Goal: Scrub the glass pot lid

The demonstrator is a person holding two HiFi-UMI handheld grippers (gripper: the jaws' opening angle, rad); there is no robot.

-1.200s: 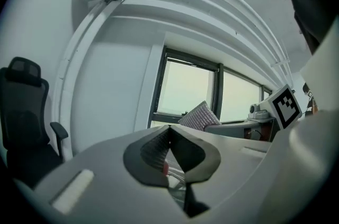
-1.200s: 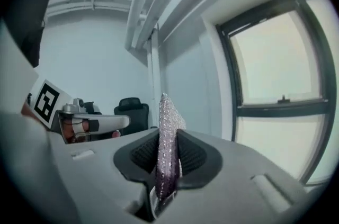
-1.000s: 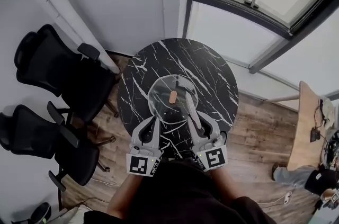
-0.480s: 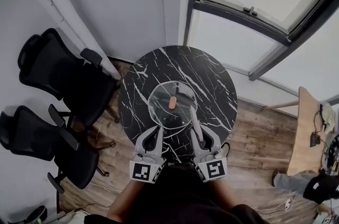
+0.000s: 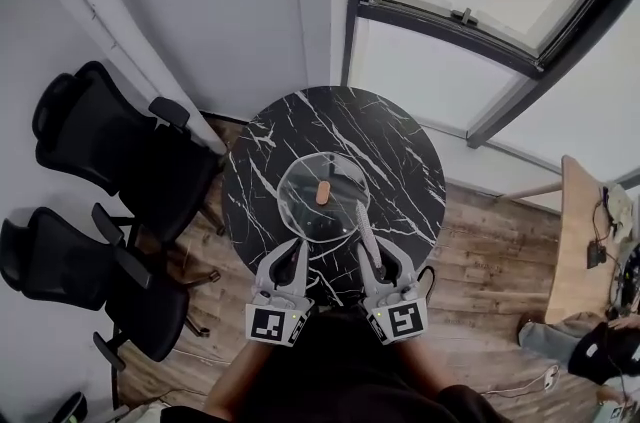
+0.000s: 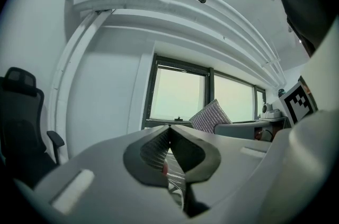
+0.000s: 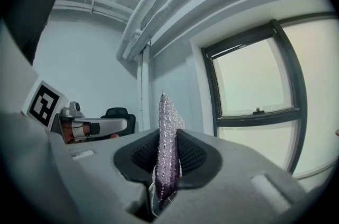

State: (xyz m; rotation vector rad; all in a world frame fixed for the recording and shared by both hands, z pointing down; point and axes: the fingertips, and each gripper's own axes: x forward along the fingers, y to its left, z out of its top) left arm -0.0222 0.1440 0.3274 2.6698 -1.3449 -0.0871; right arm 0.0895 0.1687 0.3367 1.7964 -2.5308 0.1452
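Note:
The glass pot lid (image 5: 312, 211), round with a wooden handle (image 5: 322, 192), lies flat on the round black marble table (image 5: 400, 166). My right gripper (image 5: 371, 254) is shut on a glittery silver scrub pad (image 7: 167, 138), which stands upright between the jaws. In the head view the scrub pad (image 5: 363, 226) reaches over the lid's near right rim. My left gripper (image 5: 300, 247) sits at the lid's near left edge, jaws shut, with nothing seen between them. Its view looks up past the lid to the window, and the scrub pad (image 6: 212, 116) shows at the right.
Two black office chairs (image 5: 95, 136) stand left of the table. A white wall and a dark-framed window (image 5: 470, 16) lie beyond it. Wooden floor (image 5: 490, 251) surrounds the table, with a desk edge (image 5: 580, 241) at the far right.
Both grippers have drawn back a little toward me. The scrub pad has slid from the lid's middle right to its near right rim. The lid has stayed put.

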